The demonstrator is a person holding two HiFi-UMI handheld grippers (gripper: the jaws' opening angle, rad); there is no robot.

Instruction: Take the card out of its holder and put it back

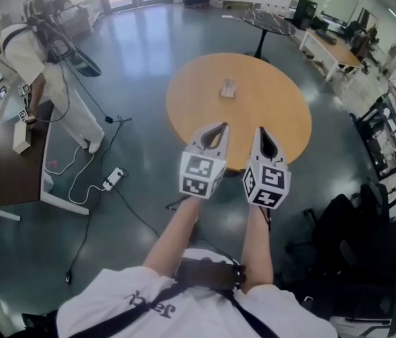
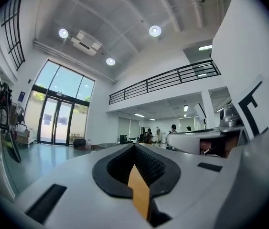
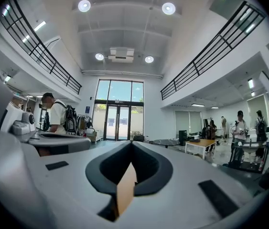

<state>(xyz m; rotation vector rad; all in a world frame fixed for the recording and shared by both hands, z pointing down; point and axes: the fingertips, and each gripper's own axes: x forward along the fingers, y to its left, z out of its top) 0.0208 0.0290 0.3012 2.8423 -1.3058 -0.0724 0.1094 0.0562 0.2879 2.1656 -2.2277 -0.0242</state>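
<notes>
Card holder (image 1: 227, 88) sat as a small pale thing near the middle of the round bench (image 1: 285, 115), and the card could not be told apart from it at that size. Grey floor (image 1: 141, 62) spread all round the round bench. At the left a person (image 1: 36, 62) in pale clothes bent over a dark bench (image 1: 8, 171). The left gripper (image 1: 224, 124) and the right gripper (image 1: 259, 128) were held side by side, showing over the near edge of the round bench in the head view, pointed toward the holder and well apart from it. Each gripper's own view showed its jaws closed tip to tip with nothing between them. A white power strip (image 1: 113, 178) lay on the floor near the dark bench.
</notes>
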